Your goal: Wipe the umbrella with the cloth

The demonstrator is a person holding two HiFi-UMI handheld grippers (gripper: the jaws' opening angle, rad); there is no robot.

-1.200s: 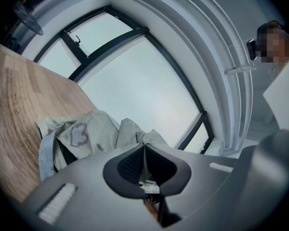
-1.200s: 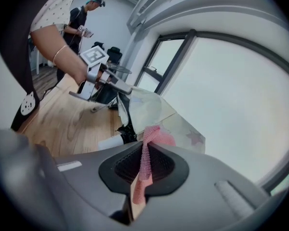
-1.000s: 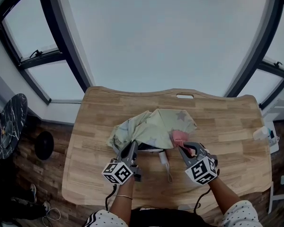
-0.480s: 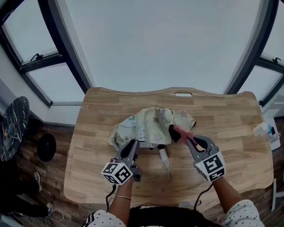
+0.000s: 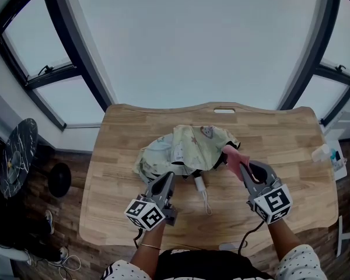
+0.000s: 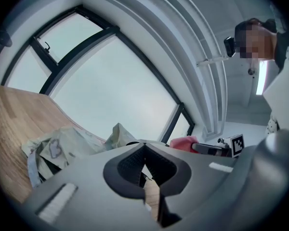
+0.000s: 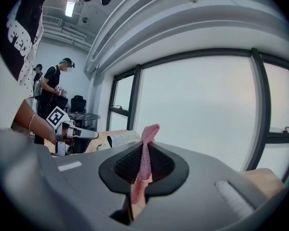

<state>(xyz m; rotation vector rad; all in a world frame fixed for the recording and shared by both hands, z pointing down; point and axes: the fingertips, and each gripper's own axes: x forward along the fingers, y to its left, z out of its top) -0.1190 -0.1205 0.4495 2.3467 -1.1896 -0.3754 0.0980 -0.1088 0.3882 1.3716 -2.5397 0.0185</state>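
Note:
The folded pale green umbrella [image 5: 189,147] with a star print lies crumpled mid-table, its white handle [image 5: 200,188] and strap pointing toward me. My left gripper [image 5: 168,178] is shut at the canopy's near edge, where the fabric [image 6: 116,134] rises in a peak right behind the tips, showing the dark underside. My right gripper [image 5: 243,167] is shut on the pink cloth [image 5: 233,155], held just off the umbrella's right side. In the right gripper view the cloth [image 7: 145,155] stands up between the pads. The left gripper [image 7: 70,131] shows there too.
The wooden table [image 5: 280,150] has a hand slot [image 5: 224,110] at its far edge. A small white object [image 5: 322,151] sits past its right edge. A round dark stand [image 5: 14,153] is on the floor at left. People [image 7: 55,88] stand far off.
The right gripper has lifted and moved right with the pink cloth, rolling as it went. The left gripper rose a little, and the canopy is pulled up and bunched farther from me.

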